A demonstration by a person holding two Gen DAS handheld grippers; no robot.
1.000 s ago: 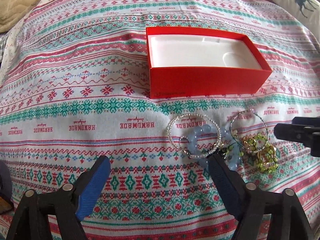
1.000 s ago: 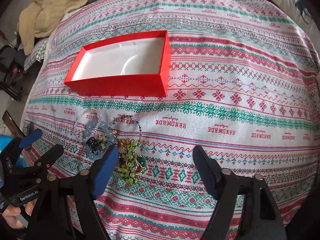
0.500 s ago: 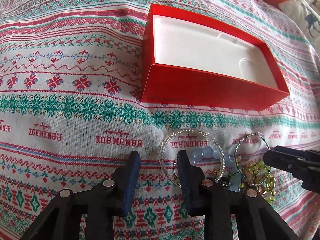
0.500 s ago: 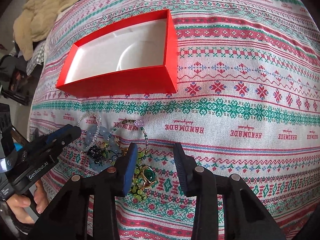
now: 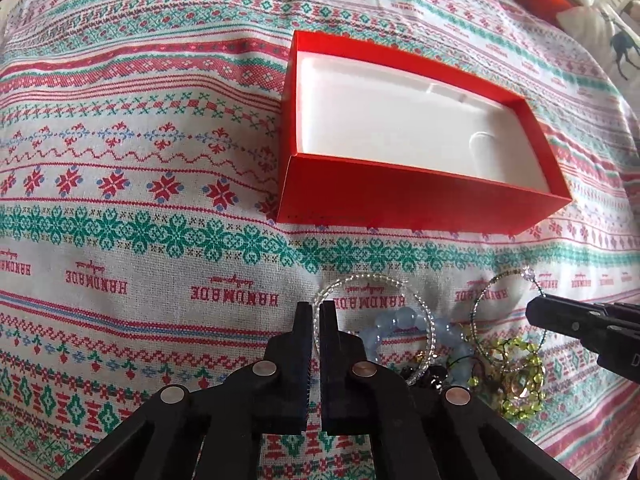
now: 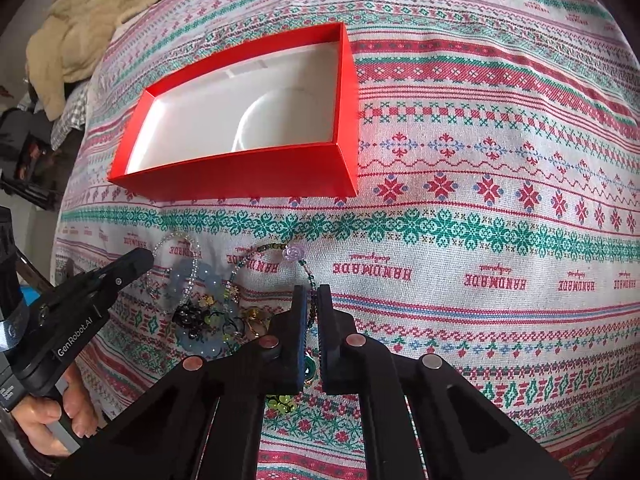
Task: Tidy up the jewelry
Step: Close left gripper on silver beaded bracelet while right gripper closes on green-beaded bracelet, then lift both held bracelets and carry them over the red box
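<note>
Each hand-held gripper, left (image 5: 316,310) and right (image 6: 311,294), pinches a bracelet

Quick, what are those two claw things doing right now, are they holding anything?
Left gripper: fingers closed on the clear beaded bracelet, at its left edge.
Right gripper: fingers closed on the dark beaded bracelet.

The left gripper (image 5: 316,312) had its fingers nearly pressed together at the left rim of a clear beaded bracelet (image 5: 374,312); whether they pinched it was unclear. Right of that bracelet lay pale blue beads (image 5: 408,318), a thin bead hoop (image 5: 506,320) and green beads (image 5: 520,376). Beyond it stood the red box (image 5: 400,196). The right gripper (image 5: 540,314) reached in beside the hoop.
</note>
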